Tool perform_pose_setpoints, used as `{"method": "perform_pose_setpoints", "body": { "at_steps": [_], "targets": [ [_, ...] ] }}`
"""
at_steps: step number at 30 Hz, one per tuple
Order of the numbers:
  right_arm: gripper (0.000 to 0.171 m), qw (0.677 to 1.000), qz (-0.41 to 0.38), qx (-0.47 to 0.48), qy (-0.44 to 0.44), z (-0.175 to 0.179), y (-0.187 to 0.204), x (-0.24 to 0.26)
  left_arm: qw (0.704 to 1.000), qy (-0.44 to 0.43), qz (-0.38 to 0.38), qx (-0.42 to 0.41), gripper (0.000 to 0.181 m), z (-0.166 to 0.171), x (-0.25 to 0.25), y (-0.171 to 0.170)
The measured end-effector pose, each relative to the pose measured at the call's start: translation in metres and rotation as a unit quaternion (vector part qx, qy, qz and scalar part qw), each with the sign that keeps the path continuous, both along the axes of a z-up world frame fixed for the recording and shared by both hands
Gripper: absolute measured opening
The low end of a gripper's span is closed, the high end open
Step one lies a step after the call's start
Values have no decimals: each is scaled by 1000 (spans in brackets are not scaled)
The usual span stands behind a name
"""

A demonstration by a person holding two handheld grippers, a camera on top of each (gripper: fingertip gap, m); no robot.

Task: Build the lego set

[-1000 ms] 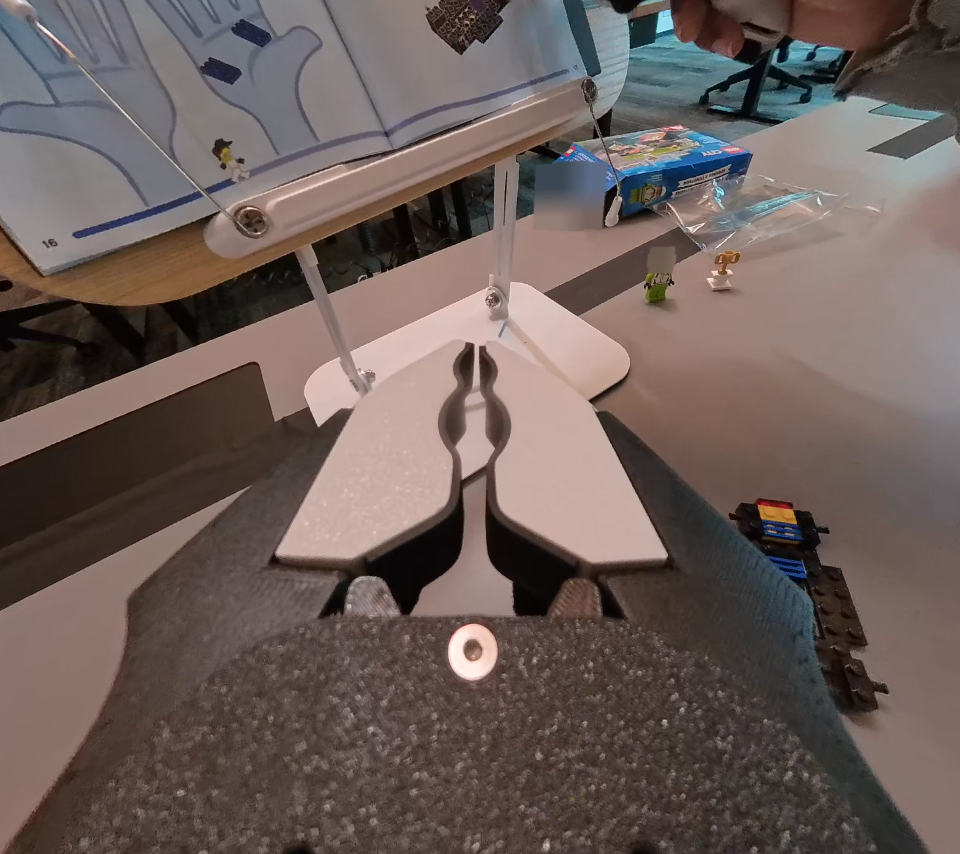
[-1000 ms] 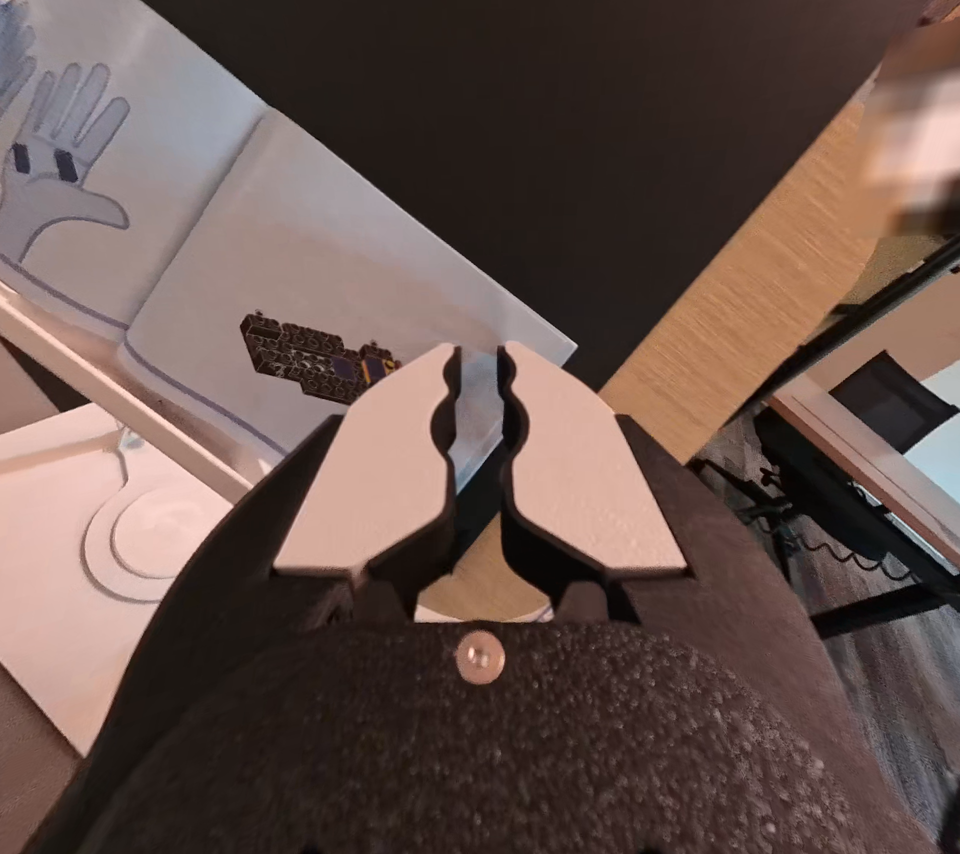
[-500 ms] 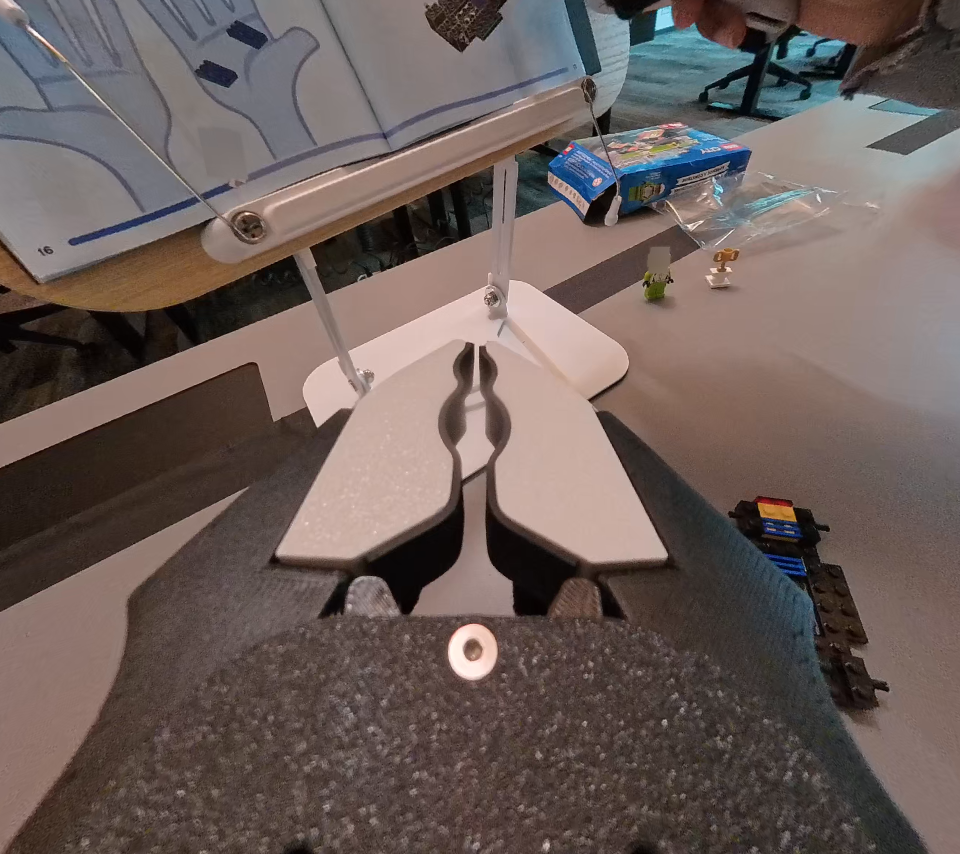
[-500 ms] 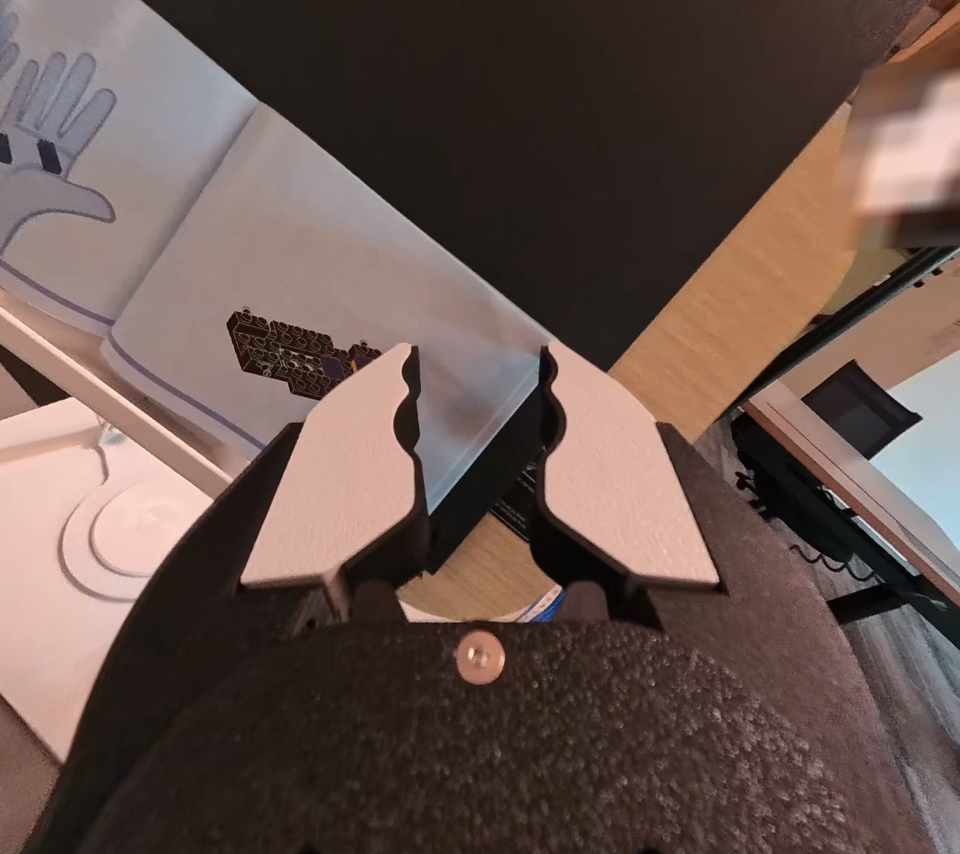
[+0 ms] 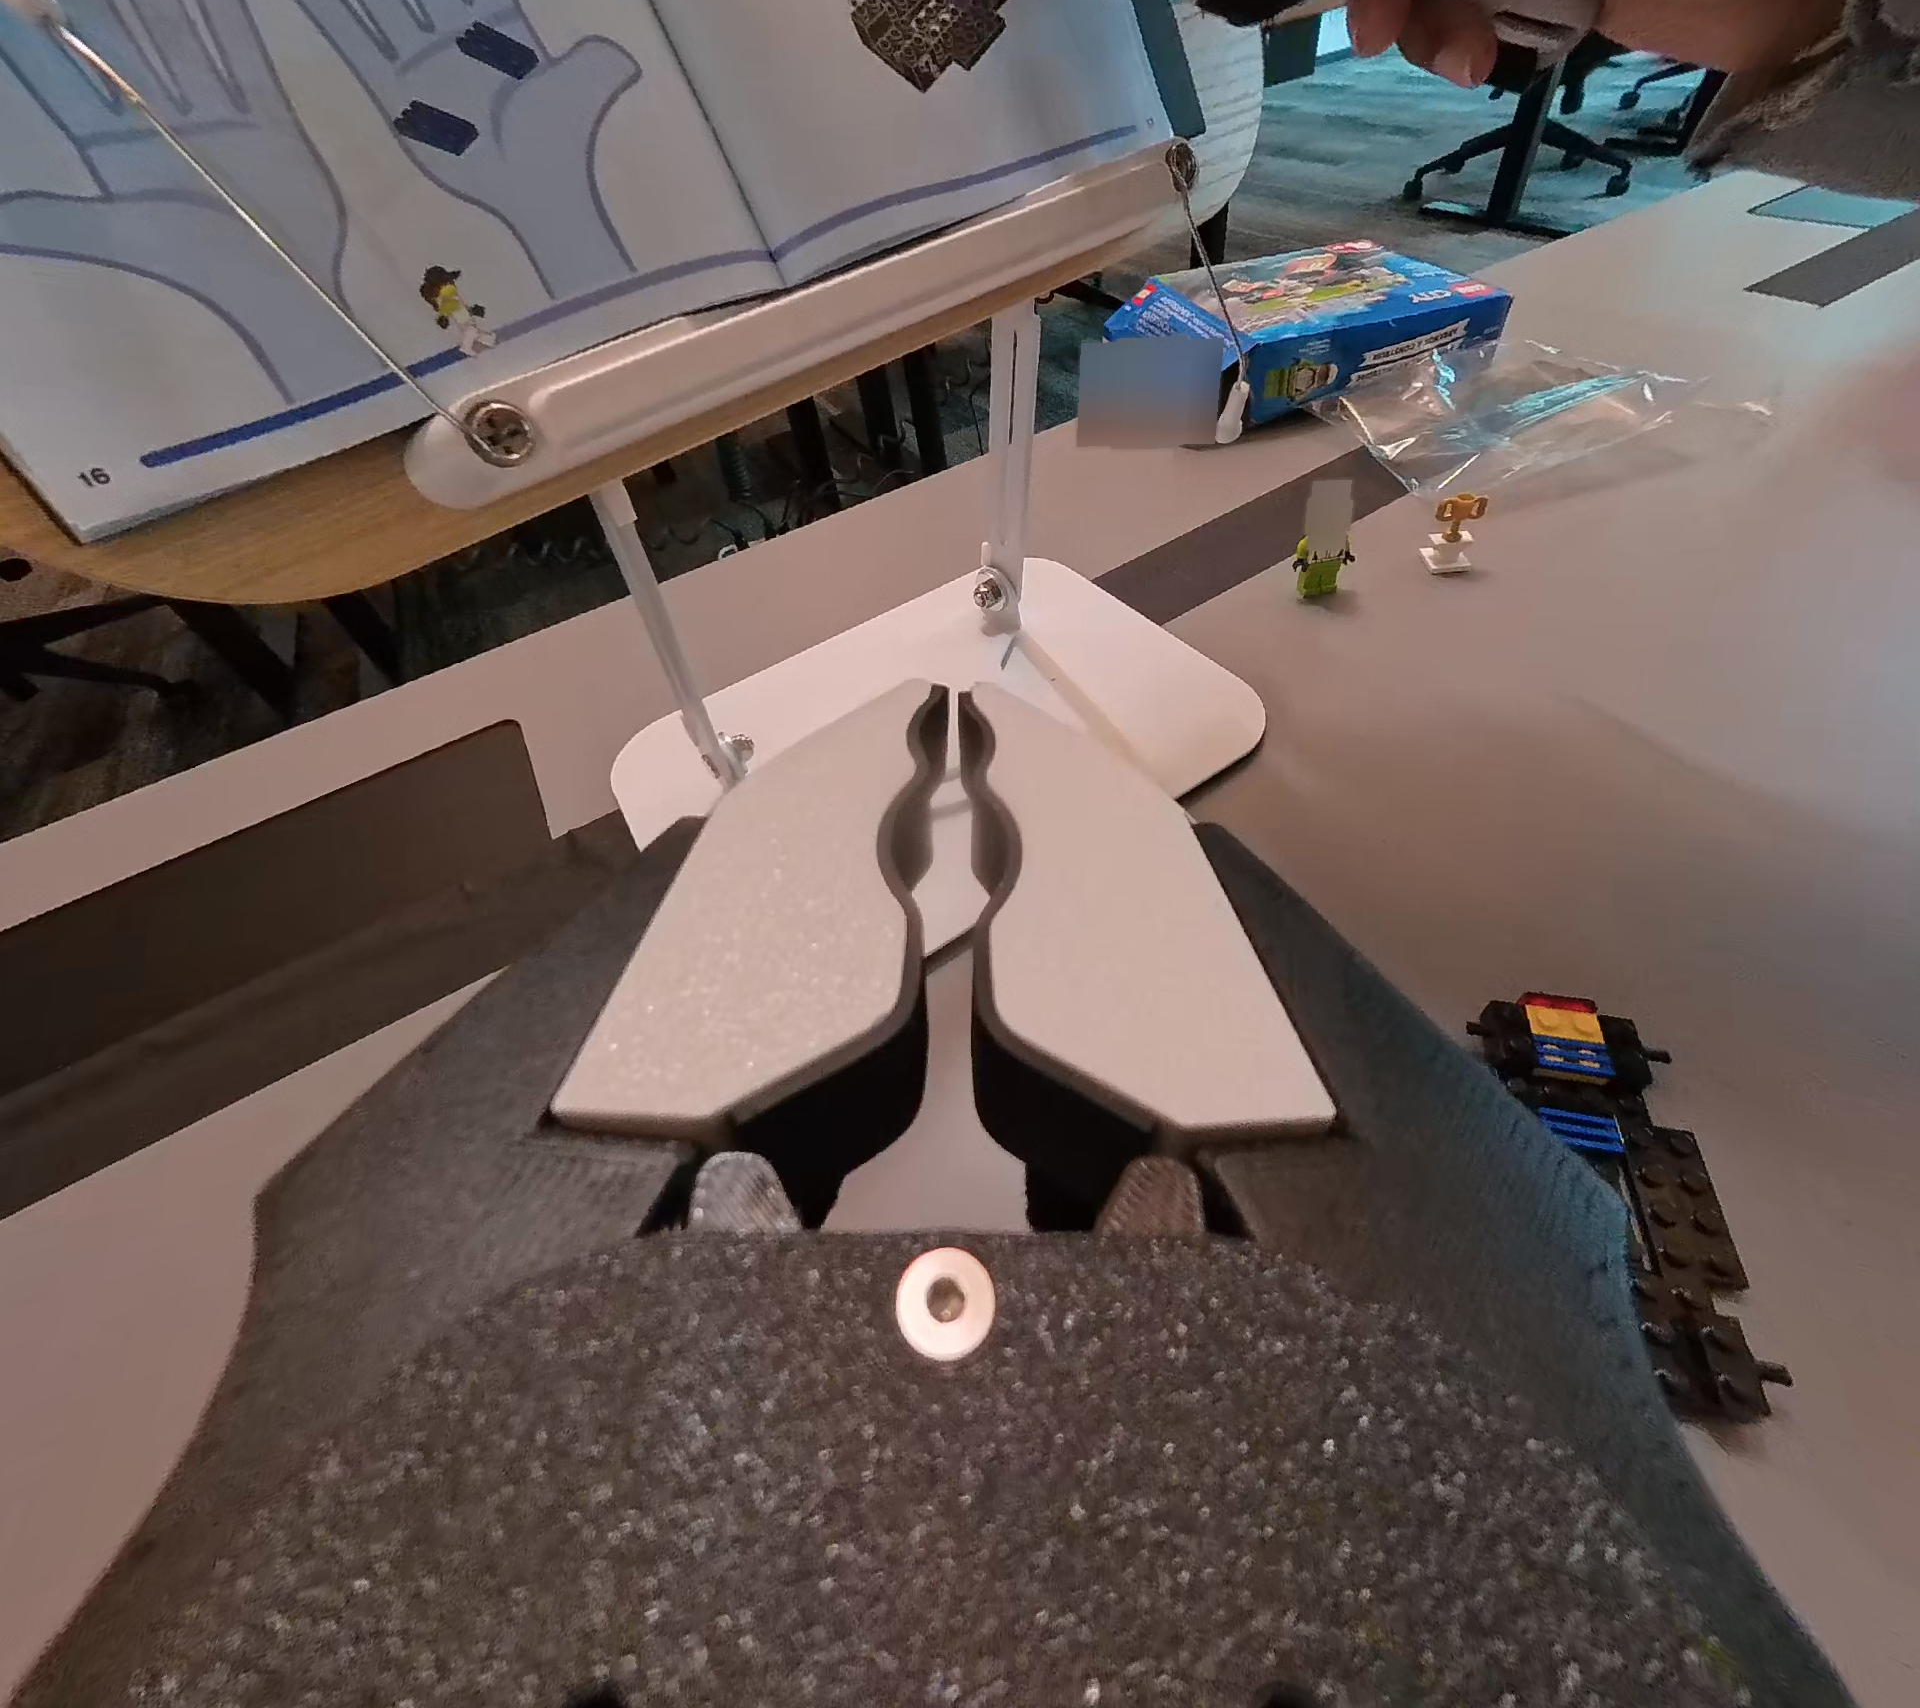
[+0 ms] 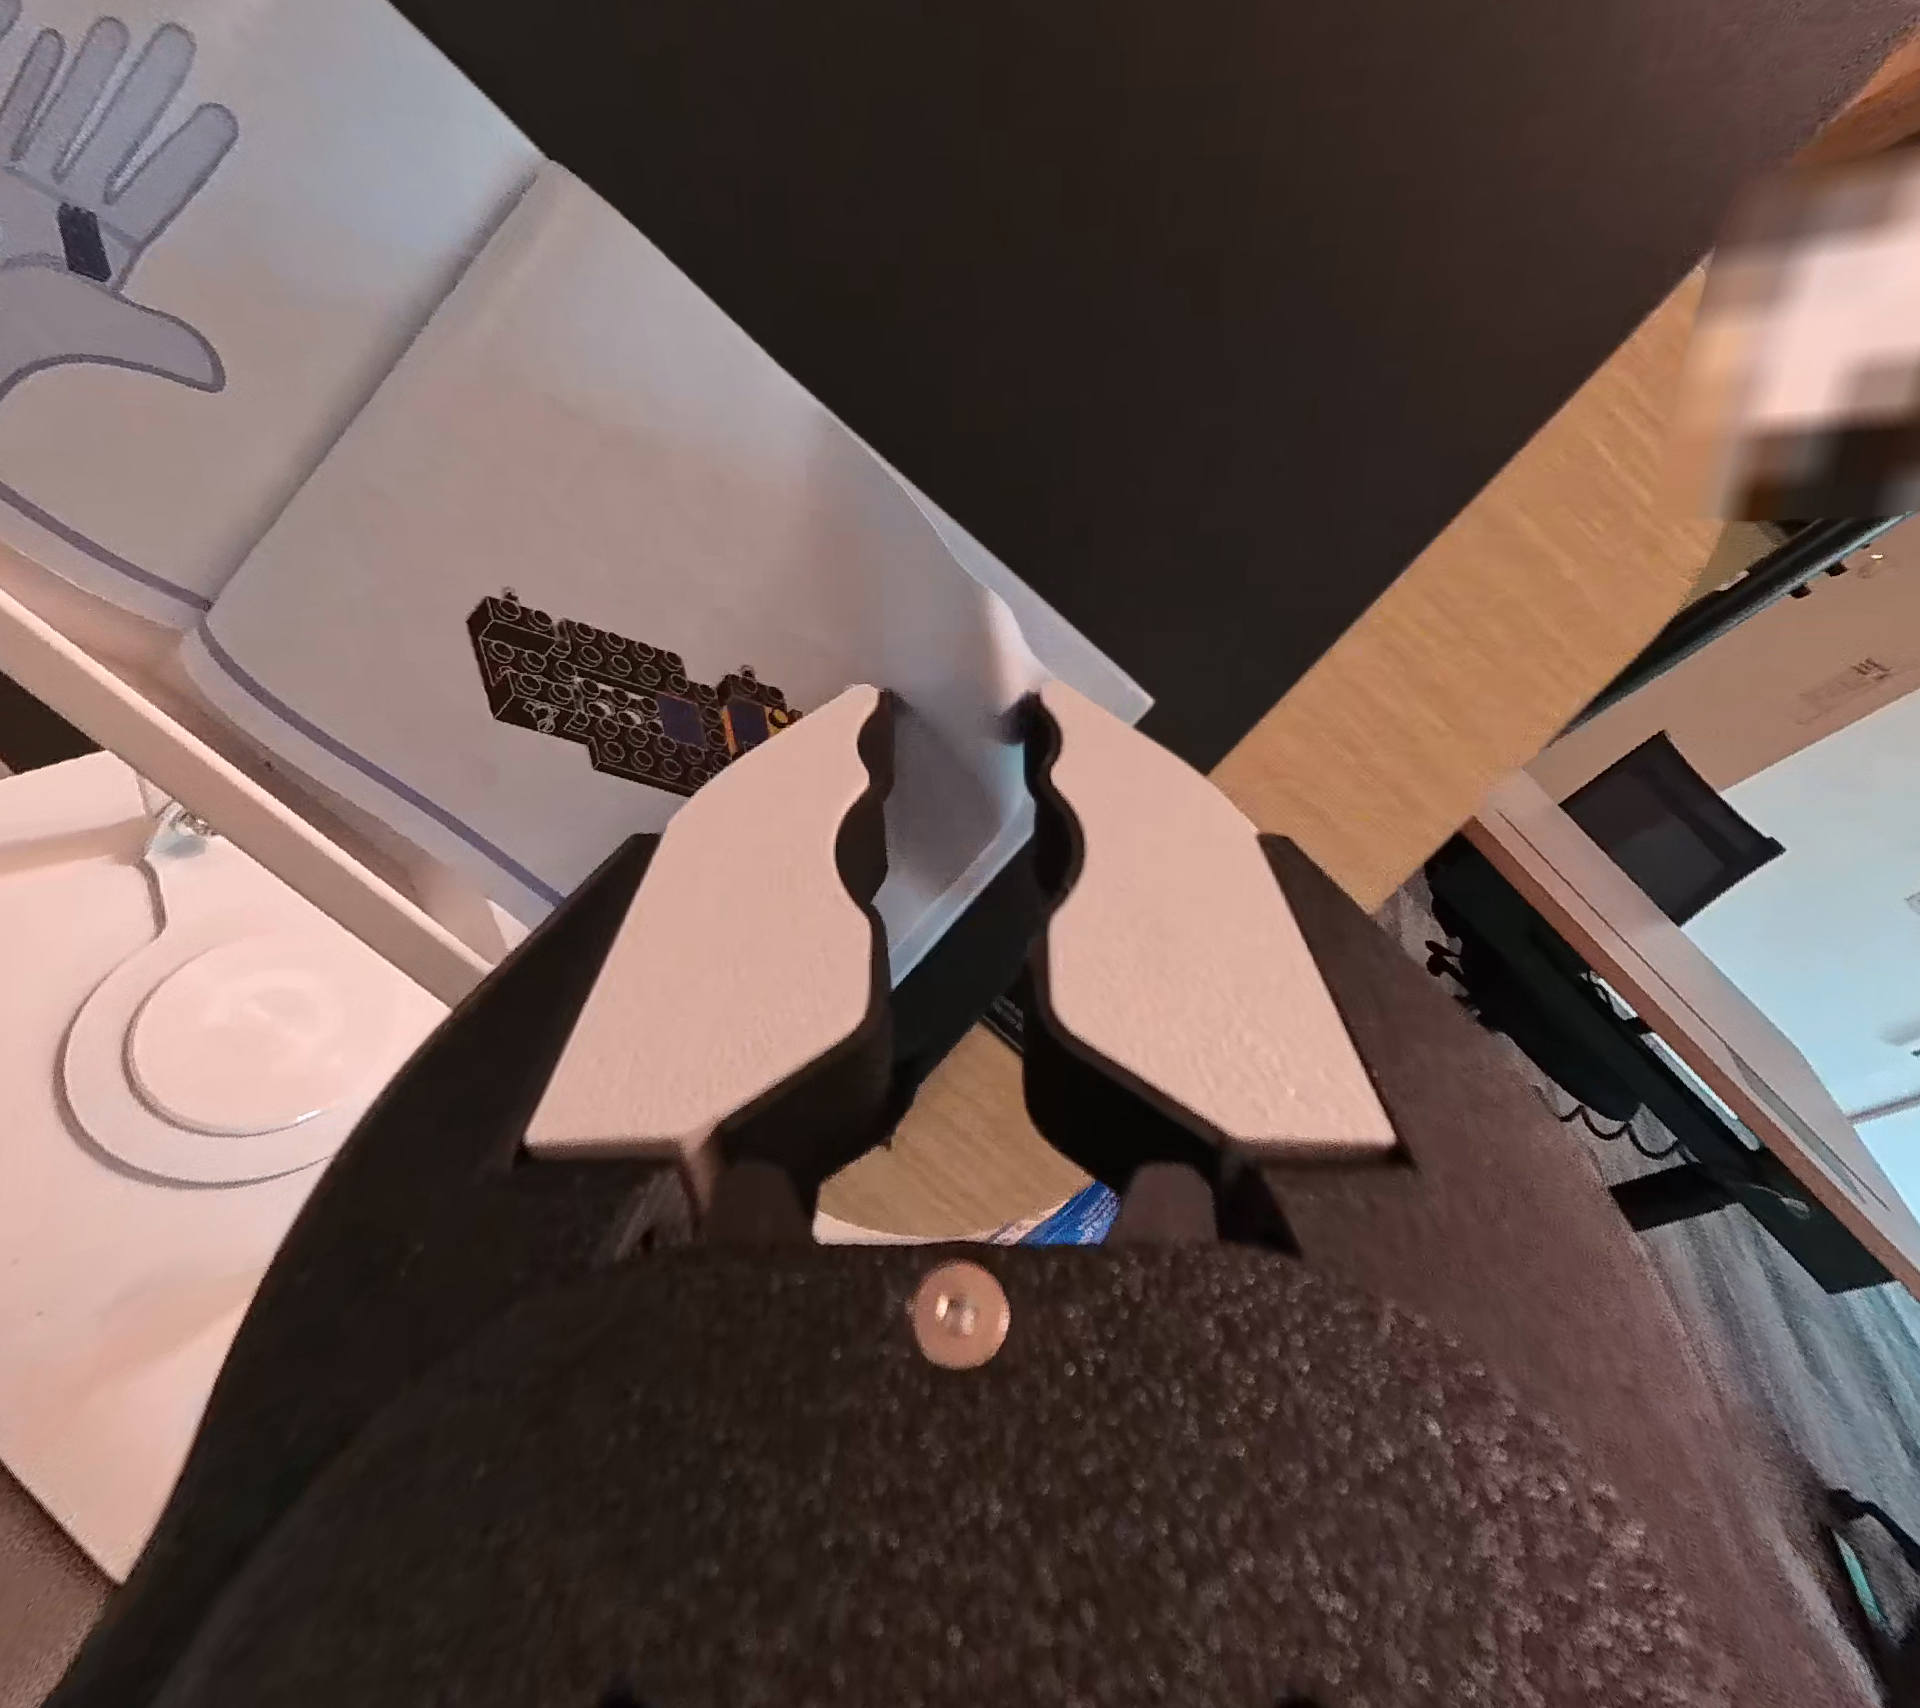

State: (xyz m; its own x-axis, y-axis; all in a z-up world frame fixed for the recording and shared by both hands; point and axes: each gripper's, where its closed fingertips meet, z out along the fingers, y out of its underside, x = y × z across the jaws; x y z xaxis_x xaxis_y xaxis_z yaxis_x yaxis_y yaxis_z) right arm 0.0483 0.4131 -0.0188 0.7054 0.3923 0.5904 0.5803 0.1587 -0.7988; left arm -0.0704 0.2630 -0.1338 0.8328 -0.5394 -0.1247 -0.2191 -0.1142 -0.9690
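Left view: my left hand-held gripper [image 5: 951, 708] closed, empty, unmoved over the bench [image 5: 1558, 827]; half-built model [image 5: 1621, 1191] lies at right; booklet [image 5: 520, 100] on its stand.

Right view: my right hand-held gripper [image 6: 956, 723], widest half a second ago, now narrower yet still parted around the page's corner [image 6: 966, 848]. Page-turn likely next.
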Motion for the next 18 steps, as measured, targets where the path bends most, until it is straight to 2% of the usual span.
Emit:
{"method": "perform_pose_setpoints", "body": {
  "at_steps": [5,12,18],
  "targets": [
    [21,999,-8,28,-17,0,-4,0,1000,-1,1,-1,2,0,-1,1],
    [11,987,-33,141,-67,0,-21,-1,1000,-2,-1,0,2,1,0,-1],
    [7,979,1,187,-77,-2,-45,-10,1000,-8,-10,4,3,13,7,-3]
  ]
}}
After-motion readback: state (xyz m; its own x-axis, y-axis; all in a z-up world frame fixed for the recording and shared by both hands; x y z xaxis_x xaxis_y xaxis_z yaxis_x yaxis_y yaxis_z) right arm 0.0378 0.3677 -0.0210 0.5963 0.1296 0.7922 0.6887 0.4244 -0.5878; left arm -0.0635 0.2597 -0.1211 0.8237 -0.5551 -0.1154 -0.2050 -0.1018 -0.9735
